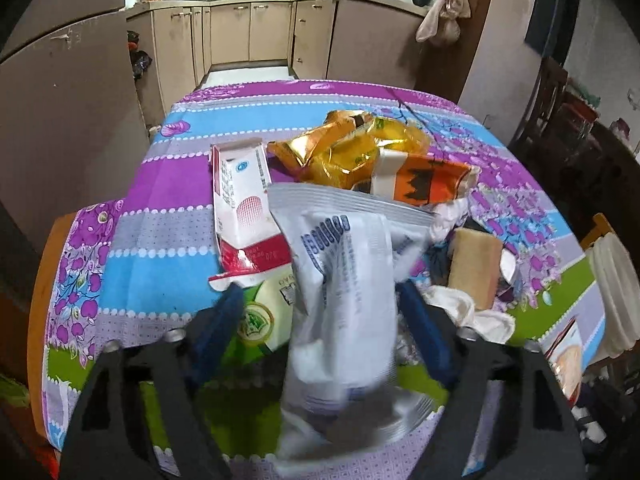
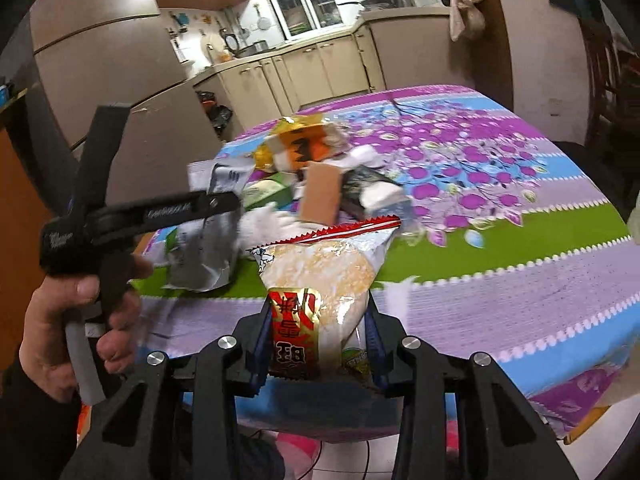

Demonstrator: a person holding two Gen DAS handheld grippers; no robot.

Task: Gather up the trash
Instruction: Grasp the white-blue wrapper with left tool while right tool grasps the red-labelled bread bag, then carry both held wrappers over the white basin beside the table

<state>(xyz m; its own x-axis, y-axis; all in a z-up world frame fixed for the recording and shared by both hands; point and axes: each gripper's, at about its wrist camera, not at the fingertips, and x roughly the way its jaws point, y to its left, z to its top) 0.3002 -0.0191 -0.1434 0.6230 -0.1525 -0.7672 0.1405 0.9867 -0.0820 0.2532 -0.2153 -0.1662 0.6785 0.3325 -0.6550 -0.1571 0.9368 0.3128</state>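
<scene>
A pile of trash lies on the flowered tablecloth (image 1: 168, 216): a red and white carton (image 1: 244, 208), gold wrappers (image 1: 352, 148), an orange wrapper (image 1: 432, 180), a tan block (image 1: 474, 268) and crumpled tissue (image 1: 480, 316). My left gripper (image 1: 320, 296) stands wide around a white and silver pouch (image 1: 348, 304) that looks loose and blurred between the blue pads. The left gripper also shows in the right wrist view (image 2: 216, 204), with the pouch (image 2: 204, 248) under it. My right gripper (image 2: 318, 316) is shut on a clear snack bag with a red label (image 2: 320, 276), above the table's near edge.
A green and white pack (image 1: 264, 316) lies under the pouch. Kitchen cabinets (image 1: 248, 32) and a fridge (image 1: 60, 92) stand behind the table. A chair with a cloth (image 1: 612, 280) is at the right. The tablecloth (image 2: 500, 264) spreads to the right of the pile.
</scene>
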